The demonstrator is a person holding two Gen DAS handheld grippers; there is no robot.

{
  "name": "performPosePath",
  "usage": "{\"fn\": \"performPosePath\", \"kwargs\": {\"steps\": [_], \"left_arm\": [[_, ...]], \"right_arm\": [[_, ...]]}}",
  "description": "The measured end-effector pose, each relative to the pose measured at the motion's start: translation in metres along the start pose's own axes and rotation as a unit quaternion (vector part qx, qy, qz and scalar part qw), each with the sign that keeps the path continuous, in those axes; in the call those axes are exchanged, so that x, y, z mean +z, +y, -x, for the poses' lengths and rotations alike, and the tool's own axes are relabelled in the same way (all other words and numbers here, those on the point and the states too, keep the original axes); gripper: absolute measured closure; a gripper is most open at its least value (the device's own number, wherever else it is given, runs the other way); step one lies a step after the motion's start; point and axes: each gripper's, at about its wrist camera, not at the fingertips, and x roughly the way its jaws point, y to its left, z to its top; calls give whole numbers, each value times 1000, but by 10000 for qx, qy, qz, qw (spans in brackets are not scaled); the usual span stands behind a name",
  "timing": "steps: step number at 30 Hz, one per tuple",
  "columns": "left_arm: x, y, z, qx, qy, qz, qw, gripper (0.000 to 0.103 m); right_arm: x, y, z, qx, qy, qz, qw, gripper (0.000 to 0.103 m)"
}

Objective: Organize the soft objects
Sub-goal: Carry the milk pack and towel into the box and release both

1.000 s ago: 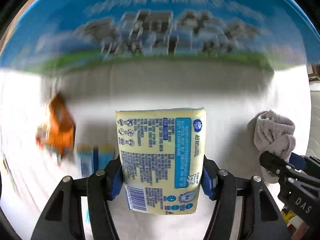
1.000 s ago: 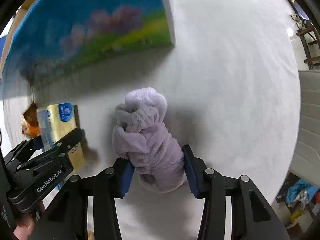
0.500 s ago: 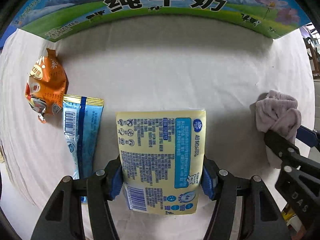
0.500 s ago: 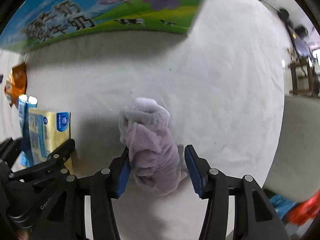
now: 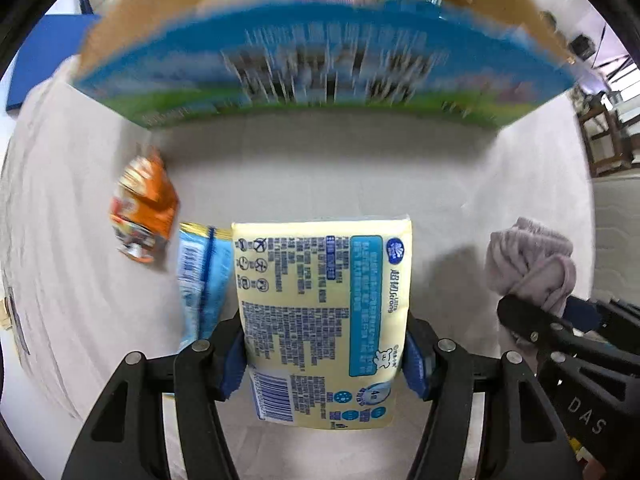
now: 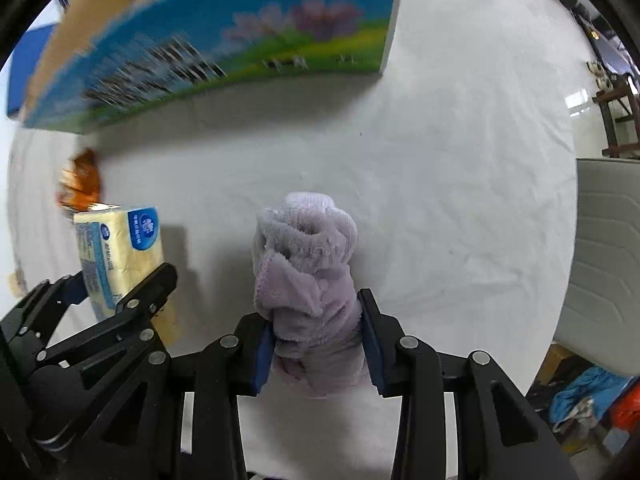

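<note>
White cloth (image 5: pixel 360 184) covers the table, with an open carton (image 5: pixel 320 68) standing at its far edge. From the left wrist, the left gripper (image 5: pixel 324 352) clamps a yellow tissue pack (image 5: pixel 324 312) held above the cloth. An orange packet (image 5: pixel 144 208) and a blue pouch (image 5: pixel 196 272) lie at far left, not yet collected. From the right wrist, the right gripper (image 6: pixel 316 348) squeezes a lilac towel (image 6: pixel 308 280), also off the cloth. The carton already seems to hold some things, though they are blurred. Judging by this, two items are on their way and at least two remain.
</note>
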Motion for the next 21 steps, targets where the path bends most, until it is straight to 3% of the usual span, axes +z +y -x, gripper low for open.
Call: {"fn": "performPosePath", "kwargs": {"steps": [11, 16, 21], "left_arm": [[13, 5, 128, -268, -989, -28, 9947, 43], [23, 18, 155, -380, -1241, 35, 9915, 43], [54, 28, 161, -410, -1421, 60, 9890, 43]], "right_arm": [[10, 11, 125, 367, -728, 160, 9965, 63], [20, 15, 159, 468, -1002, 215, 9936, 63], [48, 20, 173, 594, -1142, 202, 9915, 63]]}}
